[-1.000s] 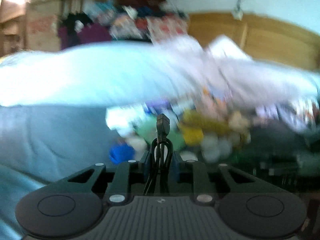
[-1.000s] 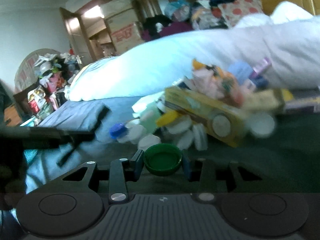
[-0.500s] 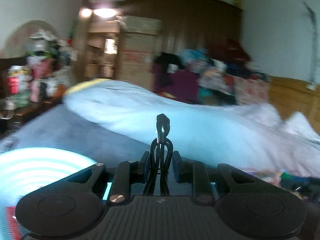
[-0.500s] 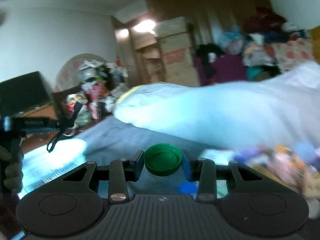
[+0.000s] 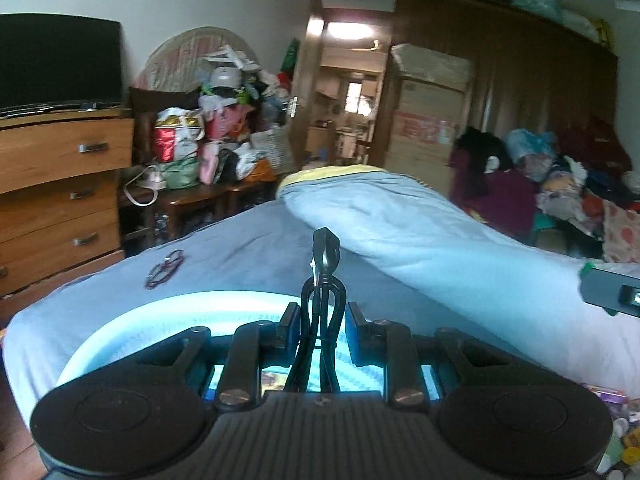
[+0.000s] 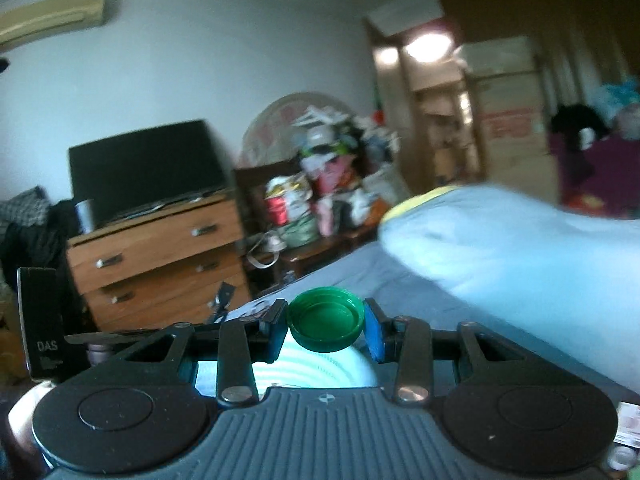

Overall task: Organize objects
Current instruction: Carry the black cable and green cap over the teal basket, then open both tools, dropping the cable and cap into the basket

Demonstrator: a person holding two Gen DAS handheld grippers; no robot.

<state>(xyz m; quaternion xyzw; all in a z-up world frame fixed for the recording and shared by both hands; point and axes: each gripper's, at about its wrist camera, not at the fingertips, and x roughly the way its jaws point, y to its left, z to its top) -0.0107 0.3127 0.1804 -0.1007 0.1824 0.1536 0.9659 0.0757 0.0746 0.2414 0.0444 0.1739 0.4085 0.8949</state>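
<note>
Drop-off step, I judge: left gripper (image 5: 320, 316) stands slightly parted around a bundled cable (image 5: 322, 304); right gripper (image 6: 326, 326) pinches a green cap (image 6: 326, 324). Basin (image 5: 168, 308) at 6 o'clock; next, lower and release.

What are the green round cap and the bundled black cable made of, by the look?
Green round cap: likely moulded plastic, semi-glossy; thin even rim, smooth hollow inside, uniform colour. Bundled black cable: probably rubber or PVC sheath, matte; it bends in soft loops, with a harder-looking moulded plug on top. Both are pinched, cap in the right gripper, cable in the left gripper.
</note>
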